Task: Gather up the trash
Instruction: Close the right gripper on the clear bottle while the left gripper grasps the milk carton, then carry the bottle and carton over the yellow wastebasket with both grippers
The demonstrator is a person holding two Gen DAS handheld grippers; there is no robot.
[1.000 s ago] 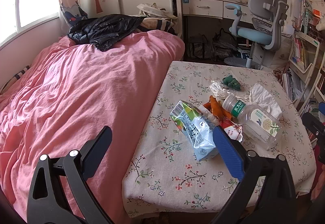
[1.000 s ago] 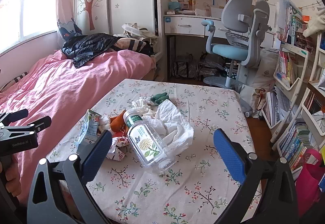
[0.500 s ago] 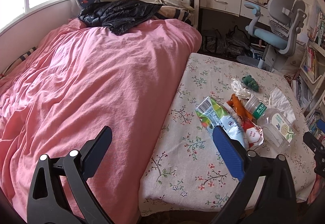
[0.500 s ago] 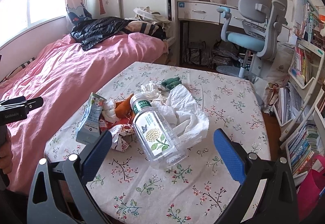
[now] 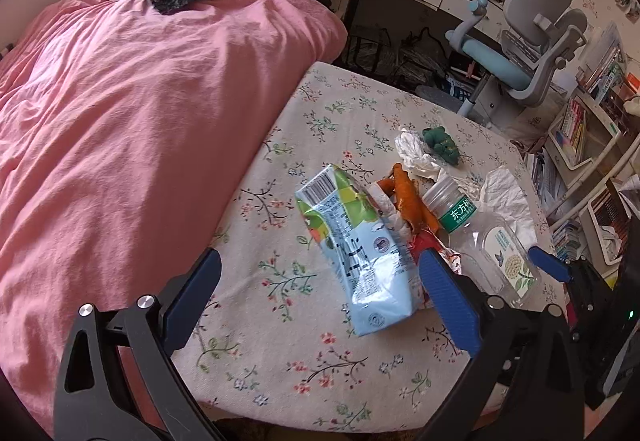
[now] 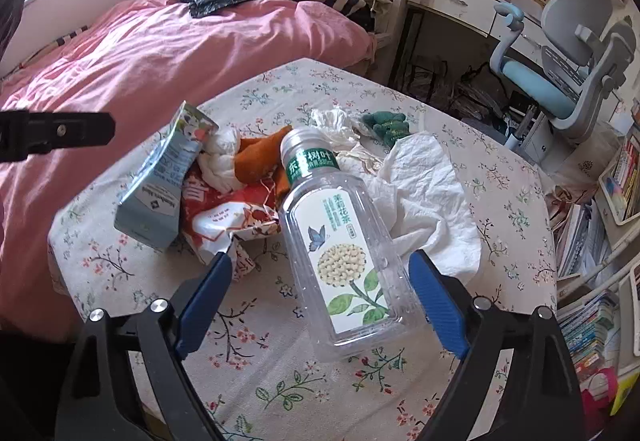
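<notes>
Near table (image 6: 248, 357) edge, right tool (image 6: 318, 283) spread, just been narrowing, straddling clear plastic bottle (image 6: 340, 241) for pickup; left tool (image 5: 320, 289) spread over blue carton (image 5: 356, 253).

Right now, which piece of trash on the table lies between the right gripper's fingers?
The clear plastic bottle with the green cap band, lying on its side. The blue carton and red wrapper lie left of the open right gripper.

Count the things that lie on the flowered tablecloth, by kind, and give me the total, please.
Clear plastic bottle: 1
Blue-green drink carton: 1
Red and white wrapper: 1
Orange peel: 1 heap
White tissue or paper: 3 crumpled pieces
Small green plush toy: 1
Total: 8
</notes>
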